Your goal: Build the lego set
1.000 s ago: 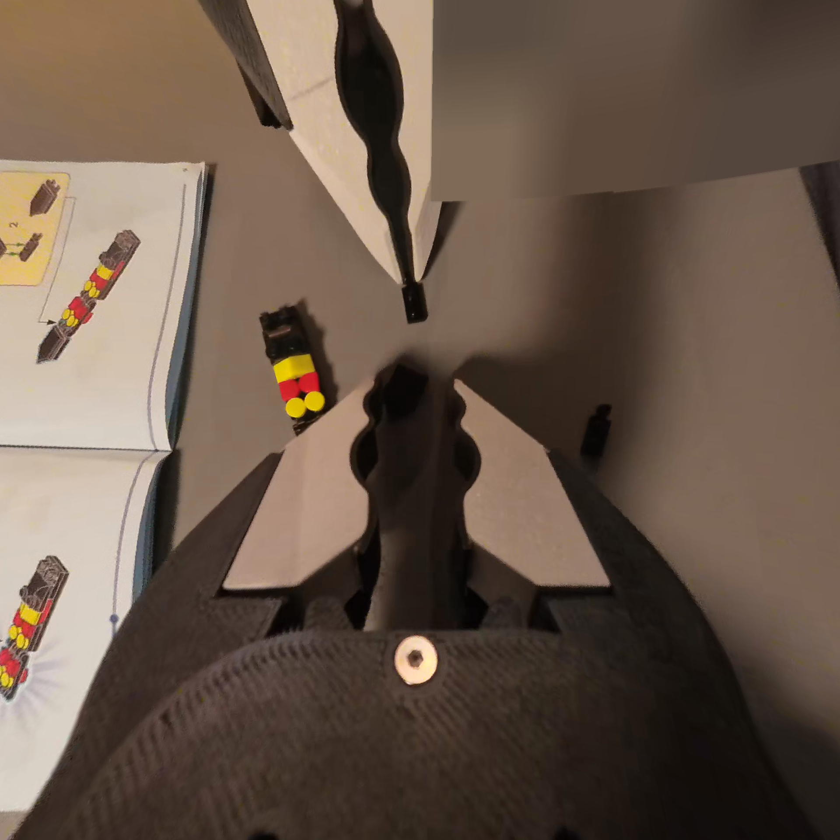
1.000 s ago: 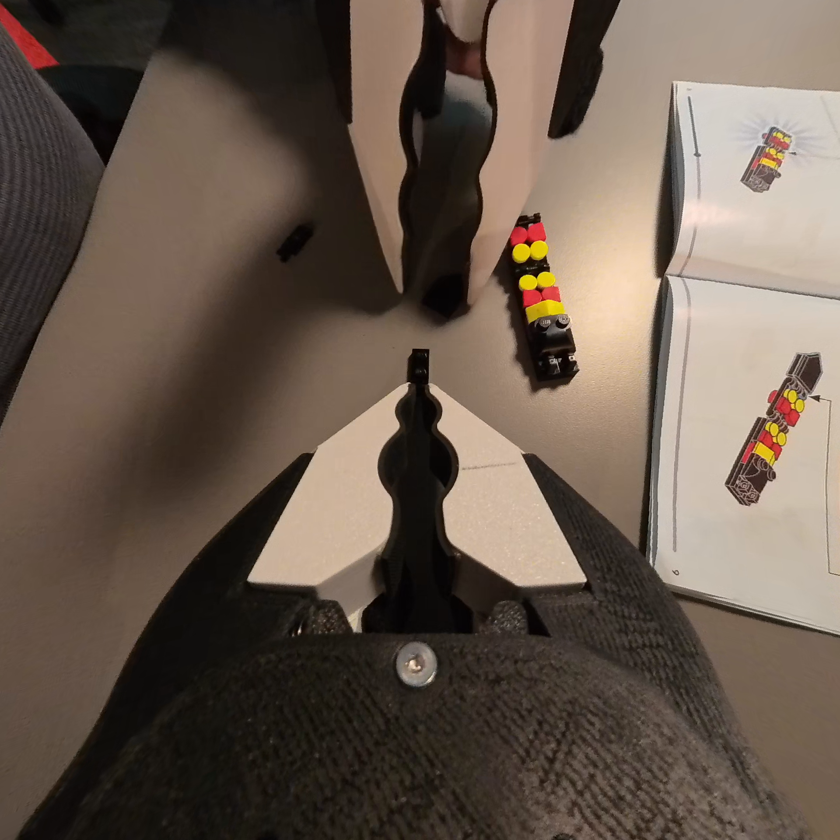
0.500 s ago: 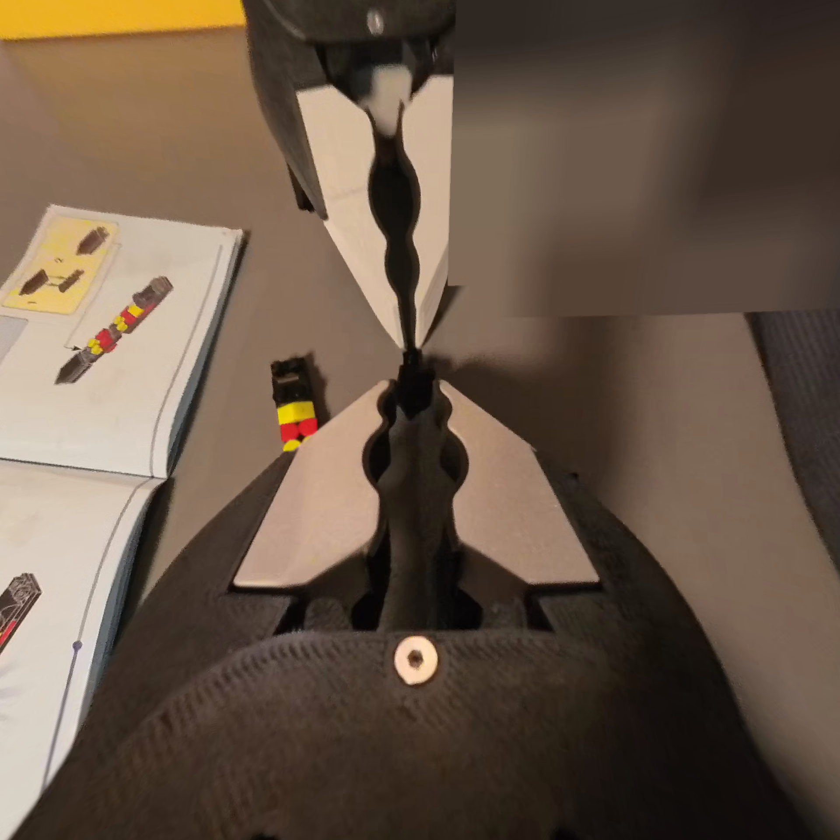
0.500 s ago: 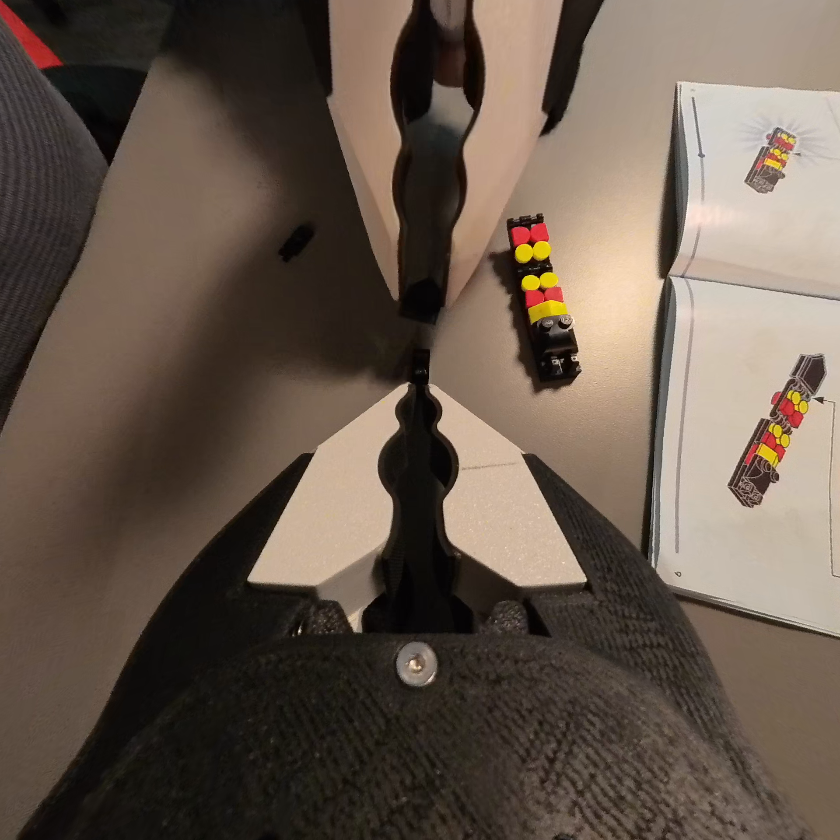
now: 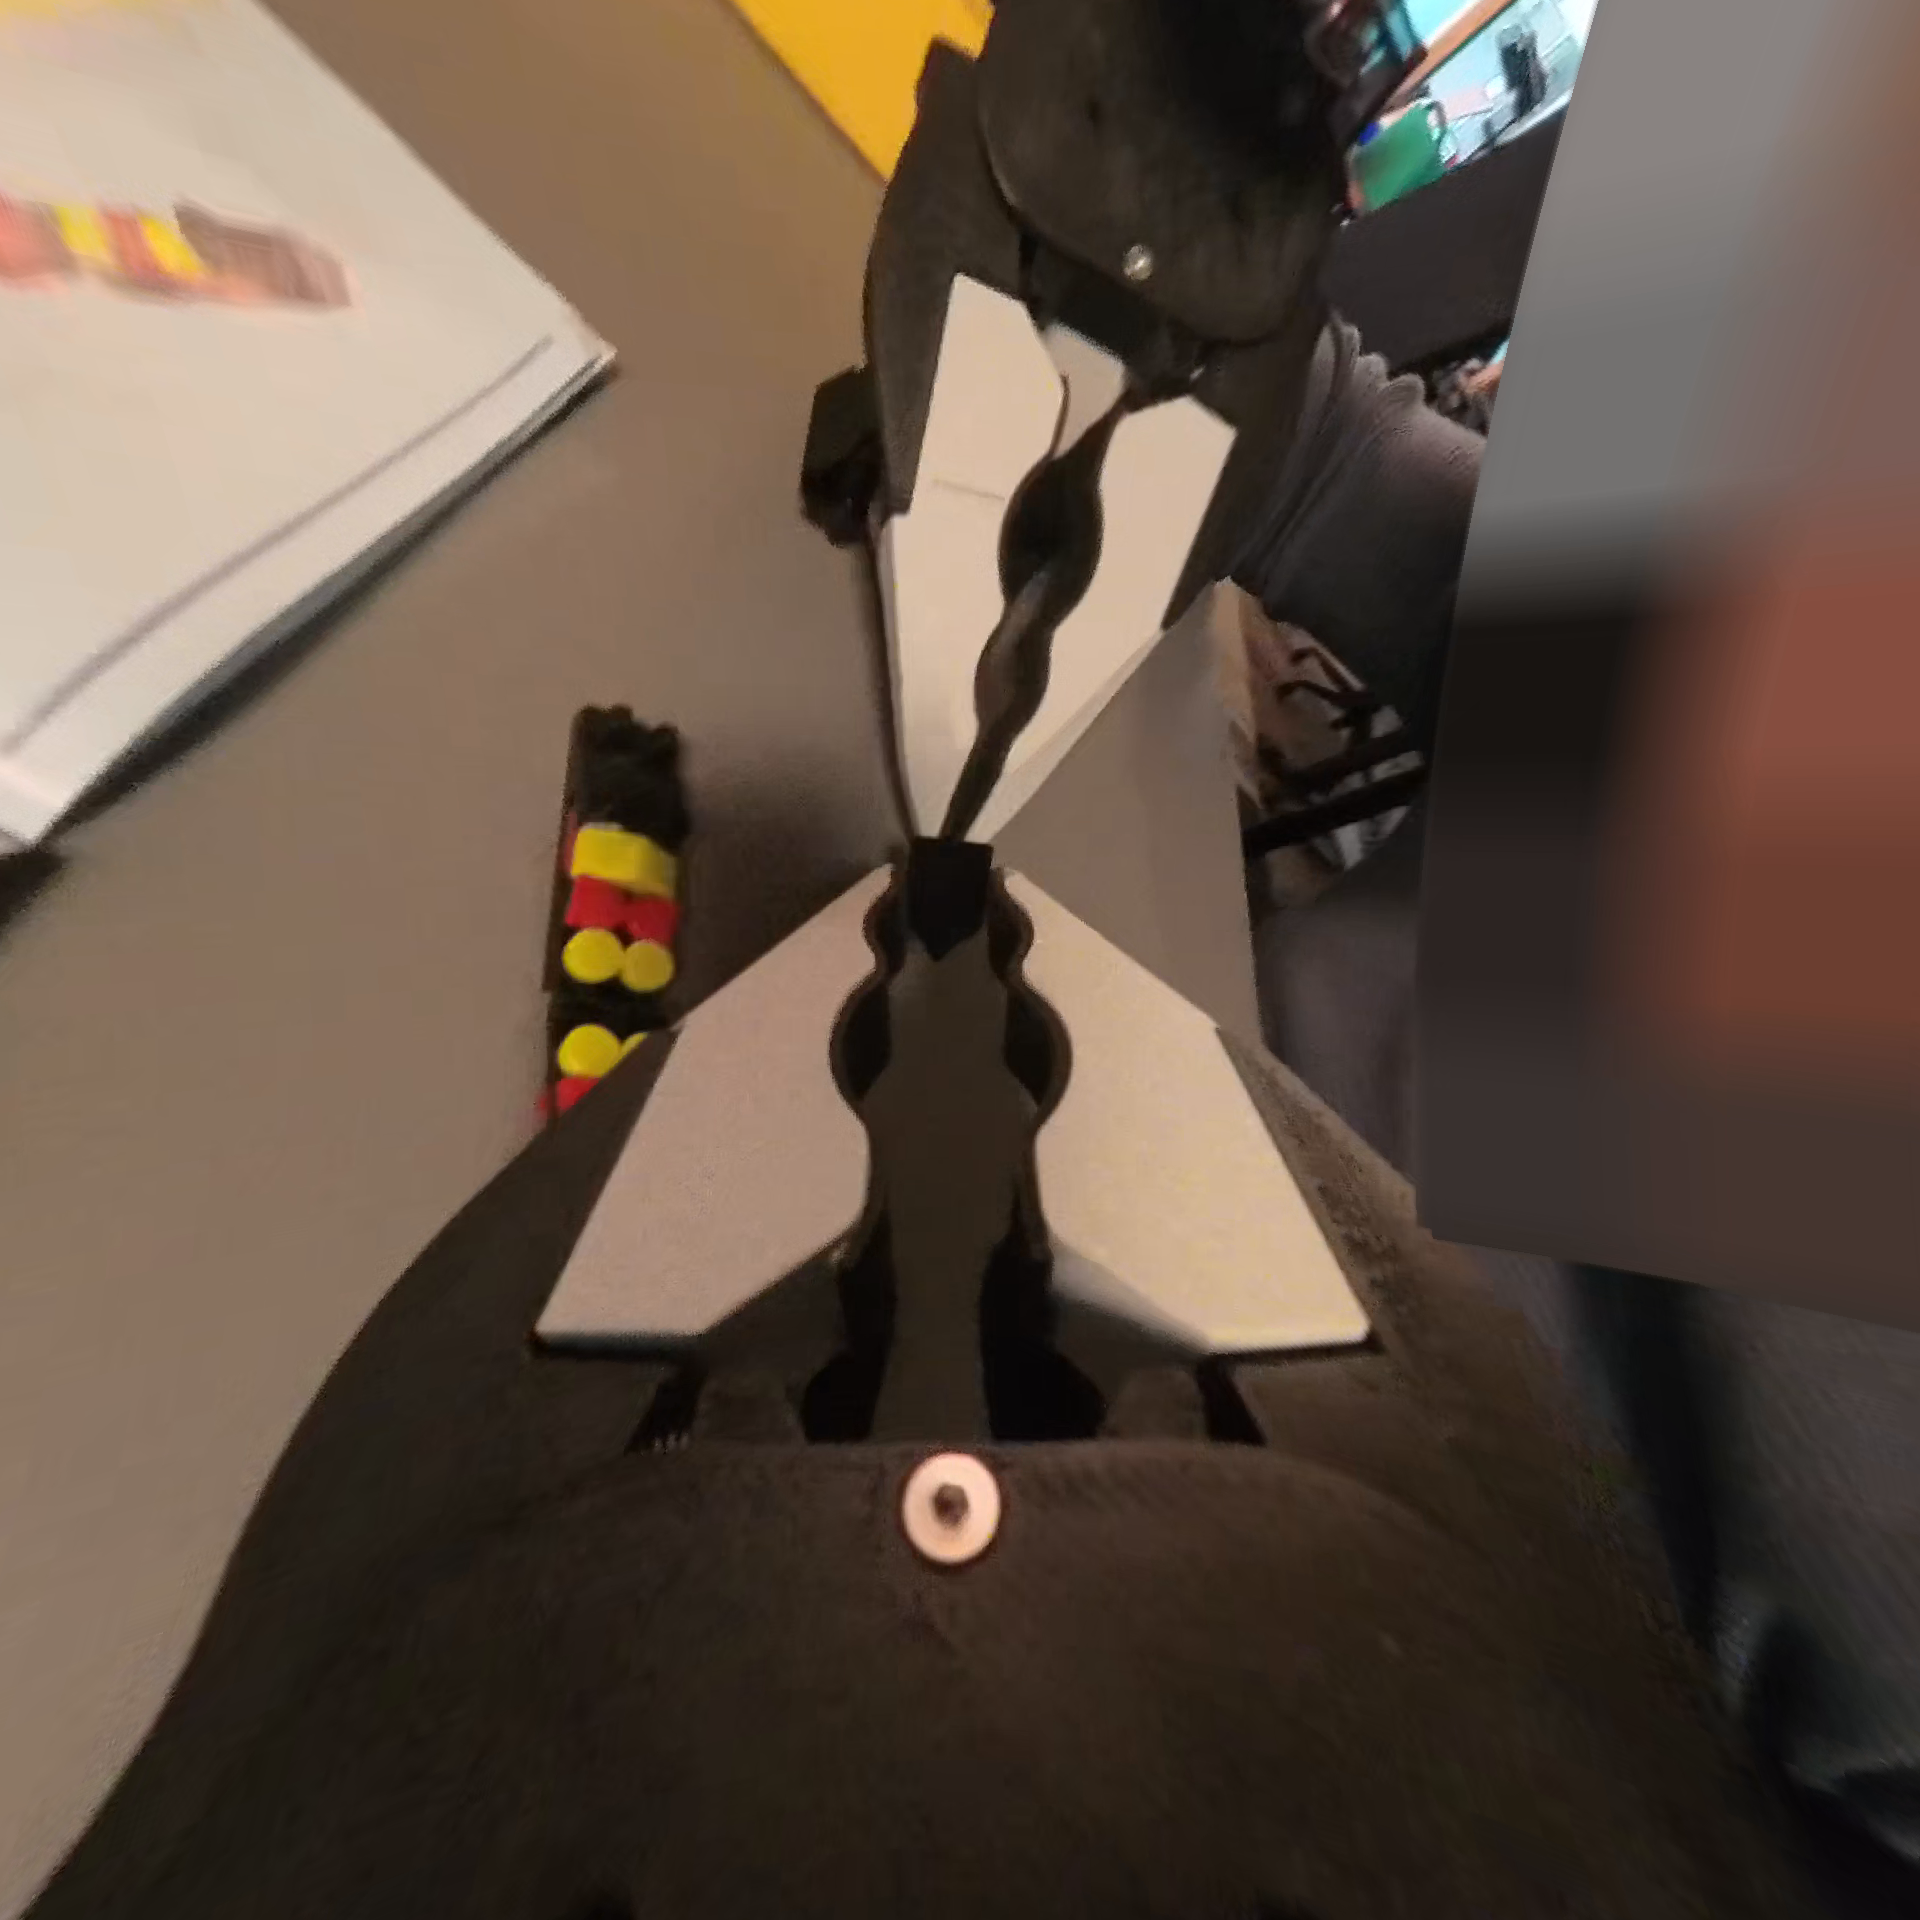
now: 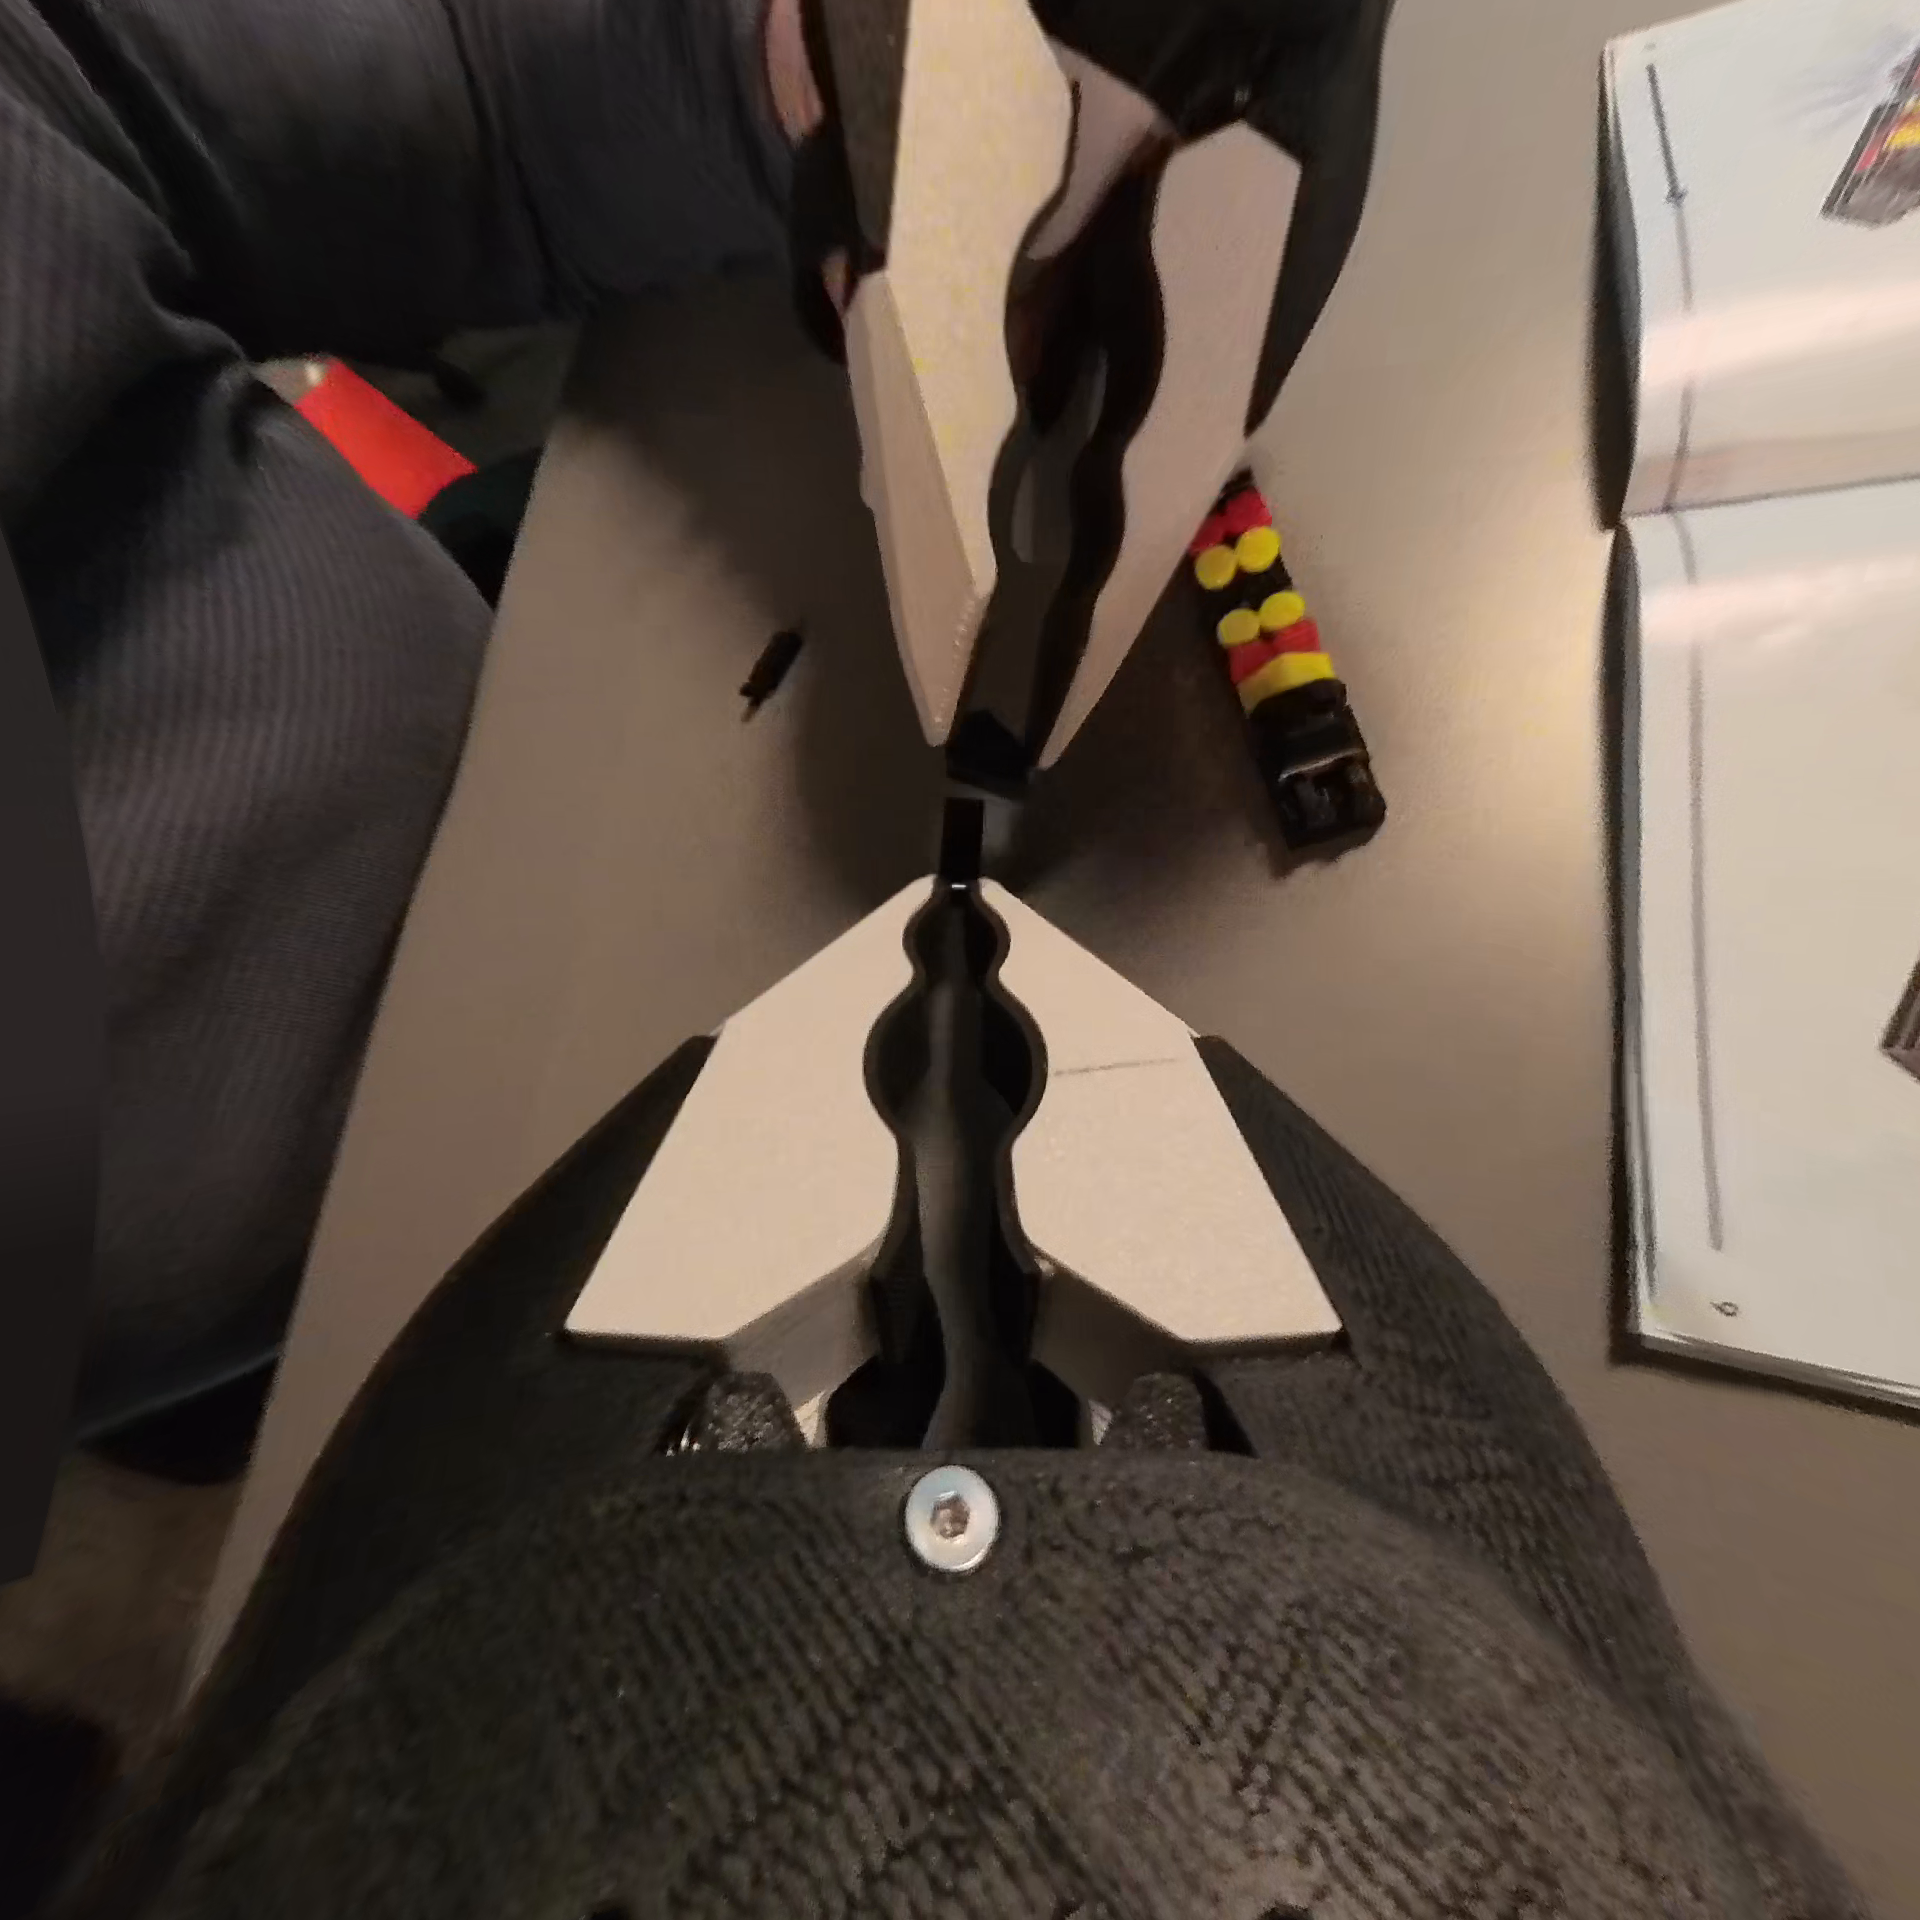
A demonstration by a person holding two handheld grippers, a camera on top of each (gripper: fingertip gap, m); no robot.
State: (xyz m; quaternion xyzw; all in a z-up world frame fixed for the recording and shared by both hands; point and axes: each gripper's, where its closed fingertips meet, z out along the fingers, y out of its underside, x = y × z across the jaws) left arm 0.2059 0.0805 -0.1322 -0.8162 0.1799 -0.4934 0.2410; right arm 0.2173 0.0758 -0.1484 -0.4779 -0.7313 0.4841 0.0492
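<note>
The left gripper (image 5: 940,883) is clamped on a small black brick (image 5: 943,896), and the right gripper (image 6: 961,883) is pinched tight on a thin black piece (image 6: 958,844). A second ago the two tools stood apart over the table (image 6: 644,935) with a clear gap between their tips; half a second ago that gap was nearly gone; now they meet tip to tip, and in the right wrist view the thin black piece touches the black brick (image 6: 987,753) held by the left gripper (image 6: 992,743). Both tools have also tilted, so the person's dark clothing beyond the table's near edge fills more of each picture. I read this as the mating step in progress: the two small parts are being pressed together in the air. Whether they have actually seated cannot be told, since both are black and partly hidden.

The instruction booklet (image 6: 1766,727) lies open toward the table's far side from the person, well clear of the tools. The partly built model (image 6: 1283,665), a black bar carrying red and yellow pieces, lies flat on the table between the booklet and the grippers, just beside the left gripper's fingers (image 6: 935,468) and not touched by them. Another tiny black part (image 6: 769,665) lies loose near the table edge next to the person.
</note>
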